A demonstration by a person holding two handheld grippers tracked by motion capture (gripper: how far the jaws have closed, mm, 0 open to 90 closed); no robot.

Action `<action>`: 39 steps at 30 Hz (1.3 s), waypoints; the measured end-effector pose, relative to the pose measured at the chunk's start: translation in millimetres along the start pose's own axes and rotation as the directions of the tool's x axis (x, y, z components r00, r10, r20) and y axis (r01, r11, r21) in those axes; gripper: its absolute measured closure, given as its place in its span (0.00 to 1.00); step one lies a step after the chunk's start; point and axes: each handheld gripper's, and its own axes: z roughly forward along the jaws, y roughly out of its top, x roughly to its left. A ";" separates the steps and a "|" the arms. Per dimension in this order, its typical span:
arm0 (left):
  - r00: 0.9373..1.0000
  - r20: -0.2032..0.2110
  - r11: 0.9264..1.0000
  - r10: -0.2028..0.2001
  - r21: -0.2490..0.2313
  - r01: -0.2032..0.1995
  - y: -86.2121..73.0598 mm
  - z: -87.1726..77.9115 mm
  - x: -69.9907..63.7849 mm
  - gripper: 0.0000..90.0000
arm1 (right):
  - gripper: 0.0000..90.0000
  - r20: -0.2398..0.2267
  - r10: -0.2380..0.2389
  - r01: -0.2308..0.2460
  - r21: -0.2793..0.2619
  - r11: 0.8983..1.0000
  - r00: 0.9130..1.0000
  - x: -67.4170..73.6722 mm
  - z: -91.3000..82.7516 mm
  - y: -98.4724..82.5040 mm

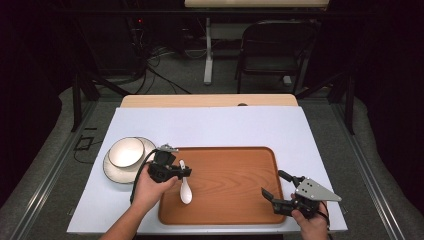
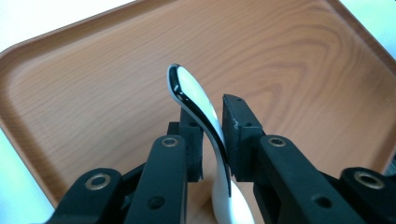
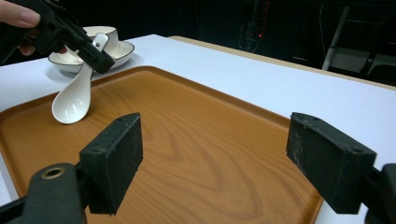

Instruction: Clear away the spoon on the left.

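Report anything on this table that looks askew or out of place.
Only the white spoon stands out: it sits tilted, bowl on the wooden tray, handle raised between the left tongs. The bowl sits neatly on its plate.

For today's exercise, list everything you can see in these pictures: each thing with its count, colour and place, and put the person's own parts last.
Glossy white ceramic soup spoon: one, white with dark edge, bowl end resting on the tray's left part, handle between the left gripper's jaws.
Rectangular wood-grain tray: one, brown, middle of the table.
Round bowl: one, white with dark rim, on the plate.
Round plate: one, white with dark rim, left of the tray.
Table: one, white top.
Folding chair: one, black, behind the table.
Left gripper: one, black, over the tray's left edge.
Right gripper: one, black, open, at the tray's right corner.
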 end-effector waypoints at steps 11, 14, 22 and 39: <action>0.996 -0.006 0.996 -0.092 0.010 0.092 0.8 14.3 16.5 0.84 | 0.21 -0.003 0.006 -0.006 0.000 1.000 1.000 0.5 0.4 -0.2; 0.994 -0.017 0.994 -0.105 0.014 0.105 0.7 17.6 18.6 0.82 | 0.21 -0.004 0.006 -0.006 0.001 1.000 1.000 0.2 0.4 -0.3; 0.991 -0.026 0.991 -0.131 0.028 0.132 -1.6 25.4 23.8 0.80 | 0.21 -0.004 0.007 -0.007 0.001 1.000 1.000 0.1 0.4 -0.4; 0.987 -0.040 0.986 -0.158 0.042 0.160 -6.8 33.2 28.6 0.76 | 0.21 -0.003 0.005 -0.005 0.000 1.000 1.000 -0.4 0.0 -0.4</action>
